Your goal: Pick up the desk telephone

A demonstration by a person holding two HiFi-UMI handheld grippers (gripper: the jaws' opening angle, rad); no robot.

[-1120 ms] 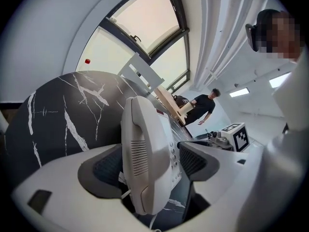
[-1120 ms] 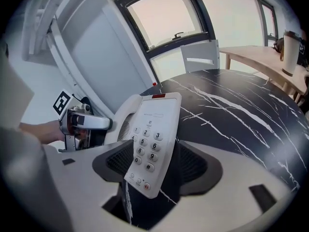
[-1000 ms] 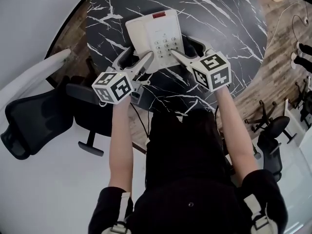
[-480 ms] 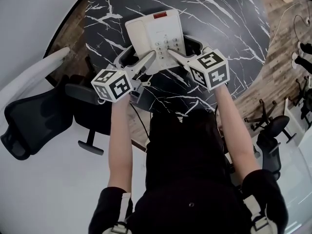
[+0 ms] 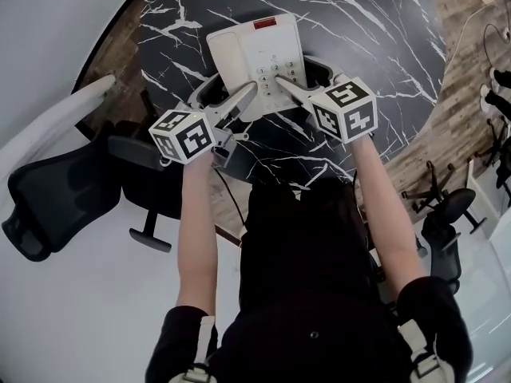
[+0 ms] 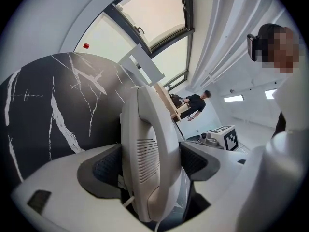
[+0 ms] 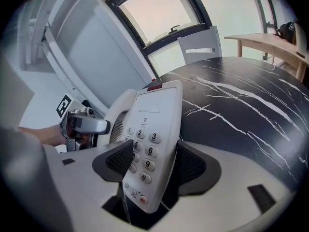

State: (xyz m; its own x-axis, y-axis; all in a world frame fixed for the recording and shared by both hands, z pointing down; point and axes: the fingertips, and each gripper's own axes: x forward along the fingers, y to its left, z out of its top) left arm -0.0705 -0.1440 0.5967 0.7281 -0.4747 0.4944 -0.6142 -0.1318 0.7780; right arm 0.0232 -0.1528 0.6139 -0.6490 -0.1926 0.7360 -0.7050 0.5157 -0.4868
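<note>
A white desk telephone (image 5: 257,54) with a red strip at its far end lies on the black marble table (image 5: 375,30). My left gripper (image 5: 227,94) is shut on the phone's near left side, where the handset (image 6: 147,144) fills the gap between the dark pads (image 6: 105,169). My right gripper (image 5: 302,76) is shut on the near right side, its pads (image 7: 192,164) clamping the keypad part (image 7: 149,144). I cannot tell whether the phone's base touches the table. The phone's cord trails down between the jaws.
A black office chair (image 5: 48,198) and a white chair (image 5: 64,118) stand at the left, another black chair (image 5: 447,214) at the right. The table's near edge (image 5: 271,183) runs just before the person's body. A white chair (image 7: 198,45) and a wooden desk (image 7: 270,40) stand beyond the table.
Both grippers and the phone have shifted slightly away from the person and to the right. The grips look the same.
</note>
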